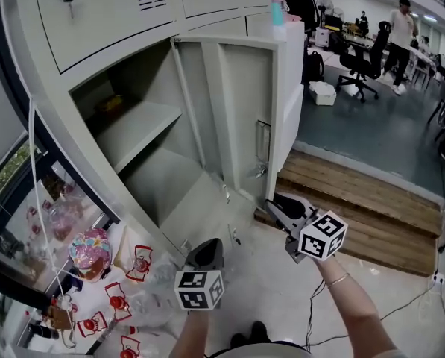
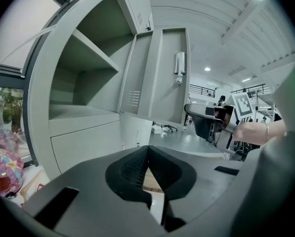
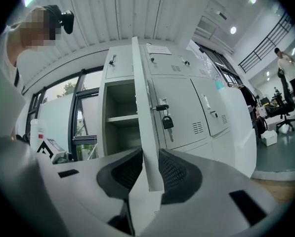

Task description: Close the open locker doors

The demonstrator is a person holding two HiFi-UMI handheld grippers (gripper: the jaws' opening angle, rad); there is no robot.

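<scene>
The grey locker door (image 1: 244, 103) stands open, swung out to the right of its empty compartment (image 1: 144, 148), which has one shelf. My right gripper (image 1: 278, 209) is at the door's lower free edge. In the right gripper view the door's thin edge (image 3: 142, 107) runs between the jaws of my right gripper (image 3: 149, 167), and both pads press on it. A padlock (image 3: 167, 121) hangs on the door's latch. My left gripper (image 1: 207, 253) hangs lower and to the left, shut with nothing in it (image 2: 148, 154). It faces the open compartment and the door (image 2: 167, 73).
Closed lockers (image 1: 110, 6) sit above the open one. Bright packaged goods (image 1: 88, 248) lie on the floor at the left. A wooden step (image 1: 356, 200) runs to the right, with a cable (image 1: 408, 304) beside it. Farther off are an office chair (image 1: 360, 66) and a standing person (image 1: 401, 28).
</scene>
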